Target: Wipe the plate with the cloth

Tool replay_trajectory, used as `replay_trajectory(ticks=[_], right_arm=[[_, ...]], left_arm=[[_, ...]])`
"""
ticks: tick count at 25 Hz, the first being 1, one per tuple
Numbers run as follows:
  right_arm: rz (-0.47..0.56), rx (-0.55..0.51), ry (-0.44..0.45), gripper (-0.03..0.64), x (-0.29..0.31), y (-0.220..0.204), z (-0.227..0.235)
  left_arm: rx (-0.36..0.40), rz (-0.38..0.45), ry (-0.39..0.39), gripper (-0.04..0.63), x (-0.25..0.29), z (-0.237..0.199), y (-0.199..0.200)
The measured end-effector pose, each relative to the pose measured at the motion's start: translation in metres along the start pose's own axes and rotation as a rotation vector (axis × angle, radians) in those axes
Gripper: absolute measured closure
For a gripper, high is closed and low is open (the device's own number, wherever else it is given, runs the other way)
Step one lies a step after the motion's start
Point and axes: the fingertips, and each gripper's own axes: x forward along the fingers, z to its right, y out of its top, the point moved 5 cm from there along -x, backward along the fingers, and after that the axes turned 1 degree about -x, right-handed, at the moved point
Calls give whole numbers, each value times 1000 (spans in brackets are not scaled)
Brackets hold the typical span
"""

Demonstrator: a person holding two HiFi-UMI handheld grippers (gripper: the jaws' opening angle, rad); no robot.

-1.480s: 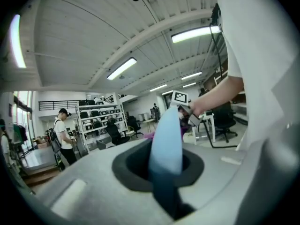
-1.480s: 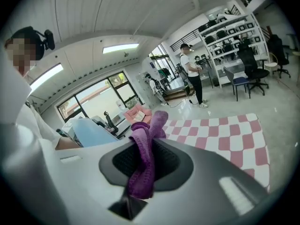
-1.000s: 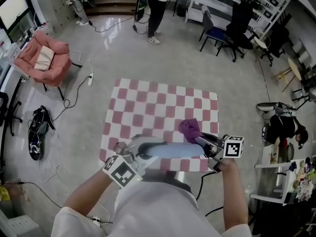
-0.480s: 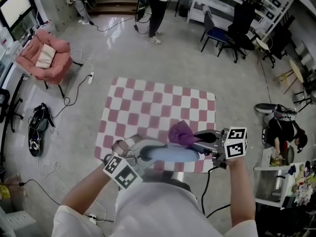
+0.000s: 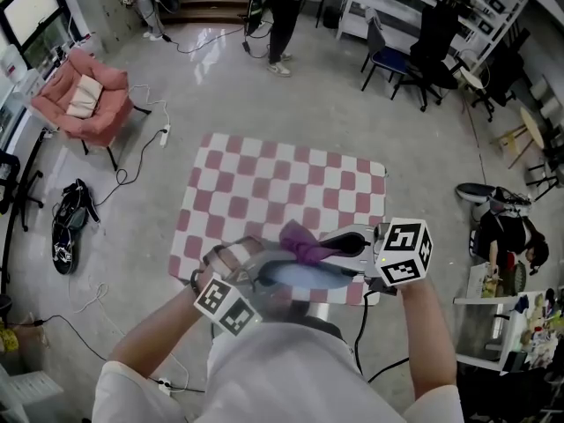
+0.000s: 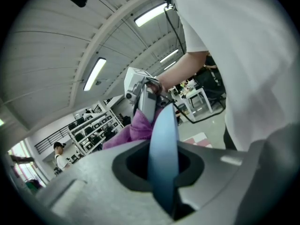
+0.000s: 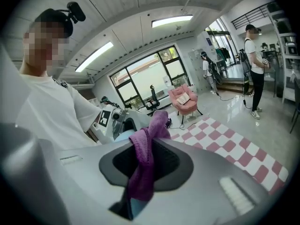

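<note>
Seen from the head, a person stands at the 6 o'clock edge of a pink-and-white checked table (image 5: 282,183), a gripper in each hand. The left gripper (image 5: 249,271), at 7 o'clock, is clamped on the rim of a pale blue plate (image 5: 304,274) — its own view shows the plate edge-on between the jaws, pinched tight. The plate is held over the table's near edge, just in front of the person's body. The right gripper (image 5: 339,245), at 4 o'clock, grips a purple cloth (image 5: 302,239); the cloth fills the gap between its jaws and bunches out past the tips. That bunched end lies against the plate's upper face — on its 12 o'clock side. A pink armchair (image 5: 84,104) stands on the floor at 10 o'clock, well apart from the table.
</note>
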Motion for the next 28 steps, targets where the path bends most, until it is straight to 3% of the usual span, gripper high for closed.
replay_trajectory(ticks=[6,15,28], right_arm=[[25,49,24,552,-2,-4,5],[-109,59,-77,552,-9,-36,28],[-102,216,-198,552,-16,-64,91]], left_arm=[[93,-14,46,551,-2,4,5],[193,0,95,551,-5,14,13],[305,15,103,549,-9,2,20]])
